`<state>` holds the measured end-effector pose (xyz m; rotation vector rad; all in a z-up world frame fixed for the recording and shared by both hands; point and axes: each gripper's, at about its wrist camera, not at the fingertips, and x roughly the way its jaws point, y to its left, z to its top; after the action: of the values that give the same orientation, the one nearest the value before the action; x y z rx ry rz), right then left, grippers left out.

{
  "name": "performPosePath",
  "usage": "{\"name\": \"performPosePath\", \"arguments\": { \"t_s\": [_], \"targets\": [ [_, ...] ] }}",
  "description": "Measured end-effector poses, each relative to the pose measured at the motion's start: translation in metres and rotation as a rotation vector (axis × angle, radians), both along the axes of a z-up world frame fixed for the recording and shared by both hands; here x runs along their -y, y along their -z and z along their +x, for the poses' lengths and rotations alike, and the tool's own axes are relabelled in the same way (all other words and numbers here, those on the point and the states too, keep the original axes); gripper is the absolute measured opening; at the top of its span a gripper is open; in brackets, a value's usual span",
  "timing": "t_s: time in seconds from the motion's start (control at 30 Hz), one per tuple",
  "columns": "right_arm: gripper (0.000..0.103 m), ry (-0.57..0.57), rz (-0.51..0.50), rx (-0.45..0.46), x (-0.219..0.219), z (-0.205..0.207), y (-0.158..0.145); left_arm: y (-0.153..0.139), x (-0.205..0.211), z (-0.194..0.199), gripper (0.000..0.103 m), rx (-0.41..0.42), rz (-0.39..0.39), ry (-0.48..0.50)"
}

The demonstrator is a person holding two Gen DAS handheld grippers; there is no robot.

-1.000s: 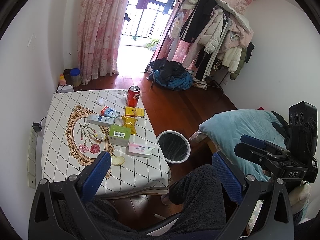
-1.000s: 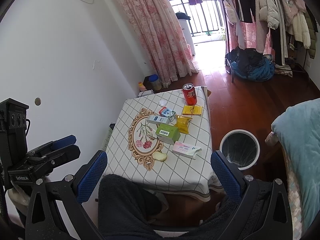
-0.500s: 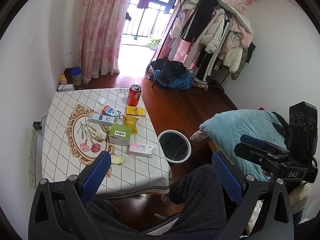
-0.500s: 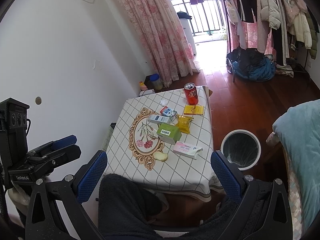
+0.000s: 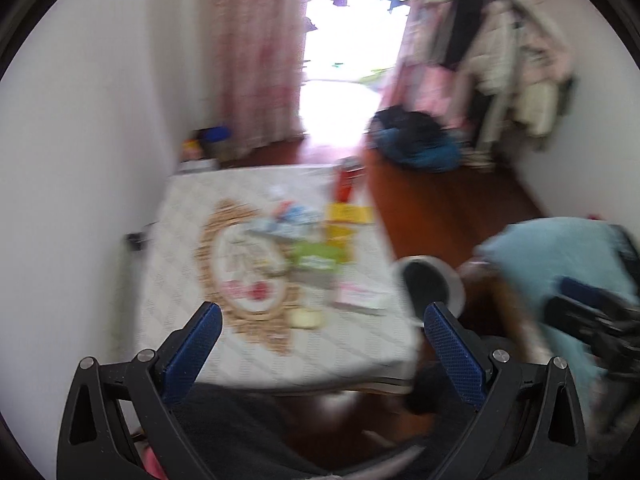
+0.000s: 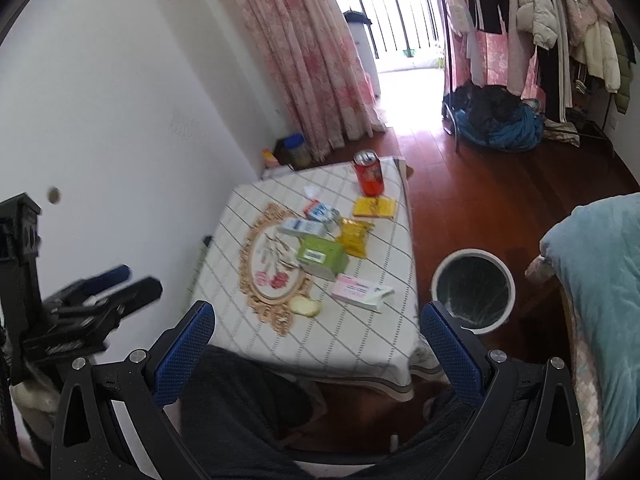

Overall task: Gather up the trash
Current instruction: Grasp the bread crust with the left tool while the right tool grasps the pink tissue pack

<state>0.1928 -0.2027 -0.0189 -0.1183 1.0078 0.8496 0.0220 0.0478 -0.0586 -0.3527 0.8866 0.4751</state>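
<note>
Trash lies on a small table (image 6: 360, 344) with a checked cloth: a red can (image 6: 369, 174), a yellow packet (image 6: 375, 207), a crinkled yellow bag (image 6: 354, 237), a green box (image 6: 322, 255), two small blue-white cartons (image 6: 304, 227), a pink-white box (image 6: 360, 289) and a pale scrap (image 6: 306, 306). A round white bin (image 6: 474, 290) stands on the floor right of the table. My right gripper (image 6: 316, 318) is open and empty, above the near table edge. My left gripper (image 5: 320, 320) is open and empty; its view is blurred, showing the table (image 5: 352, 352) and bin (image 5: 434, 284).
A white wall runs along the table's left side. A bed with a blue blanket (image 6: 600, 280) is at the right. A clothes rack (image 6: 540, 20) and a pile of clothes (image 6: 500, 120) stand beyond on the wooden floor. A person's dark-trousered legs (image 6: 248, 400) are below both grippers.
Both grippers have moved forward toward the table, which looks larger now. The left wrist view has swung and become blurred with motion. Both grippers stay open.
</note>
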Motion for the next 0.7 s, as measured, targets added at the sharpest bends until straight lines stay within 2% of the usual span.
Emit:
{"name": "performPosePath", "arguments": {
  "t_s": [0.07, 0.17, 0.3, 0.43, 0.5, 0.63, 0.7],
  "targets": [
    [0.103, -0.016, -0.061, -0.015, -0.017, 0.013, 0.026, 0.034, -0.021, 0.01, 0.103, -0.071, 0.013, -0.071],
    [0.103, -0.051, -0.158, -0.044, -0.047, 0.037, 0.075, 0.081, -0.043, 0.022, 0.103, -0.164, -0.014, -0.15],
    [0.103, -0.145, -0.315, -0.108, -0.093, 0.072, 0.157, 0.149, -0.067, 0.035, 0.103, -0.289, -0.059, -0.232],
    [0.103, -0.28, -0.494, -0.132, -0.144, 0.099, 0.242, 0.197, -0.079, 0.042, 0.103, -0.382, -0.103, -0.293],
    [0.103, -0.329, -0.55, -0.135, -0.162, 0.105, 0.268, 0.228, -0.085, 0.045, 0.103, -0.432, -0.142, -0.322],
    [0.103, -0.431, -0.663, -0.091, -0.196, 0.111, 0.315, 0.262, -0.088, 0.046, 0.103, -0.472, -0.209, -0.343],
    [0.103, -0.459, -0.677, -0.084, -0.205, 0.11, 0.329, 0.271, -0.087, 0.045, 0.103, -0.466, -0.235, -0.342]
  ]
}}
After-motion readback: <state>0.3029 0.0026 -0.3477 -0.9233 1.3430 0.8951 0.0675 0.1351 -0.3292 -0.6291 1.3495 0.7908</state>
